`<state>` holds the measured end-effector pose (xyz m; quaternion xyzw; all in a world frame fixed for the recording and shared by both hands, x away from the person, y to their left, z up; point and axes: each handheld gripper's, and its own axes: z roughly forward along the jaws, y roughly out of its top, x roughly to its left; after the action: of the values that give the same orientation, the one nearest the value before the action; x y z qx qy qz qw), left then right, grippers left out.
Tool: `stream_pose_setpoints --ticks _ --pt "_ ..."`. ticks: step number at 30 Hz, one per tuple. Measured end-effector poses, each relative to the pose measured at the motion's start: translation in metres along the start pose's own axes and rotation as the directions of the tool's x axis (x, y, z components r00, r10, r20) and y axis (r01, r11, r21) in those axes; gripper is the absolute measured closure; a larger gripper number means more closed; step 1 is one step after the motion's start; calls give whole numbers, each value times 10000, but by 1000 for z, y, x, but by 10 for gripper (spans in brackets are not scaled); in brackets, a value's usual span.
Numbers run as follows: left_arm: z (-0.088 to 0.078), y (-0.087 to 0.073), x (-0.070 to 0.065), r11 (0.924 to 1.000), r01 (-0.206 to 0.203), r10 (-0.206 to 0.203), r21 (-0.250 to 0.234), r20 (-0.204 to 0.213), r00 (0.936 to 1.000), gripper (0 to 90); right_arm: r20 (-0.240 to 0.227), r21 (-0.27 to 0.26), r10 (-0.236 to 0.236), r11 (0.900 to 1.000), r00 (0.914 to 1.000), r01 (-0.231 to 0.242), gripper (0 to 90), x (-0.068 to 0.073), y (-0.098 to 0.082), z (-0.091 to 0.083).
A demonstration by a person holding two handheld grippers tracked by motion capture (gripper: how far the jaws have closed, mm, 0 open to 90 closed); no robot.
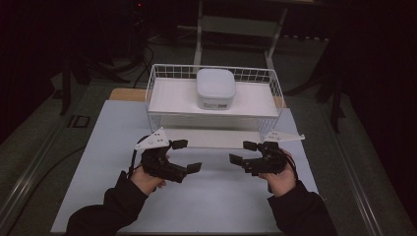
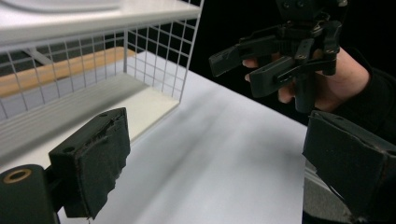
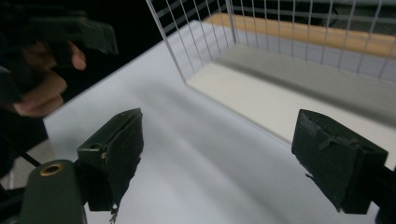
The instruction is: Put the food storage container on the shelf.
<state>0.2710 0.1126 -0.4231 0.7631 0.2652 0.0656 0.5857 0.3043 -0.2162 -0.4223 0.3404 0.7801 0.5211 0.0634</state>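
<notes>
A white lidded container [image 1: 215,88] stands on the upper shelf of a white wire rack [image 1: 162,105] at the back of the table. My left gripper [image 1: 187,156] hovers open in front of the rack's left corner, its jaws pointing right. My right gripper [image 1: 243,153] faces it from the right, also open, jaws pointing left. Nothing lies between either pair of jaws. In the left gripper view, the right gripper [image 2: 243,63] and the hand holding it are seen across the mat. The right gripper view shows the rack's lower shelf [image 3: 280,93] just ahead.
A pale mat [image 1: 206,201] covers the table, with a wooden strip [image 1: 129,93] at its back edge behind the rack. Dark floor, cables and a white frame [image 1: 236,24] lie beyond. The person's sleeves [image 1: 113,211] come in from the bottom.
</notes>
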Motion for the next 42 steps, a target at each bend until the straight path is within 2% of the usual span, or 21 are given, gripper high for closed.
stream_pose_setpoints --ticks 7,13,16,21,25,26,32,34,37,40,42 --pt "4 -22 -4 9994 -327 326 101 49 9995 73 133 122 -244 9996 9996 242 156 -7 -26 1" --pt "8 -44 -4 9989 -351 350 310 29 9994 73 187 254 -258 9994 9995 253 159 -12 -46 0" --pt "10 -54 -3 9975 -421 425 574 -56 9991 73 281 254 -379 9990 9989 371 161 -14 -54 -2" --pt "13 -69 0 9960 -317 327 840 -106 9994 73 402 434 -442 9982 9982 424 164 -16 -66 -4" --pt "12 -78 1 9948 -315 341 965 -247 9991 73 423 513 -661 9966 9969 639 165 -18 -75 -4" --pt "12 -79 1 9946 -344 373 984 -271 9989 73 550 583 -729 9959 9958 697 170 -18 -79 -4" --pt "10 -92 3 9936 -240 287 1104 -419 9987 73 688 717 -680 9954 9953 630 171 -20 -89 -7" --pt "8 -97 3 9922 -392 460 1186 -548 9974 73 893 770 -799 9943 9928 732 169 -22 -95 -11" --pt "4 -100 6 9933 -325 396 1111 -617 9973 73 1092 803 -873 9937 9902 788 166 -25 -100 -15" --pt "0 -102 8 9931 -416 507 1093 -814 9954 73 1287 756 -846 9943 9881 753 166 -28 -103 -21" --pt "-4 -104 9 9930 -451 558 1090 -970 9937 73 1259 603 -707 9962 9895 635 165 -31 -105 -26"
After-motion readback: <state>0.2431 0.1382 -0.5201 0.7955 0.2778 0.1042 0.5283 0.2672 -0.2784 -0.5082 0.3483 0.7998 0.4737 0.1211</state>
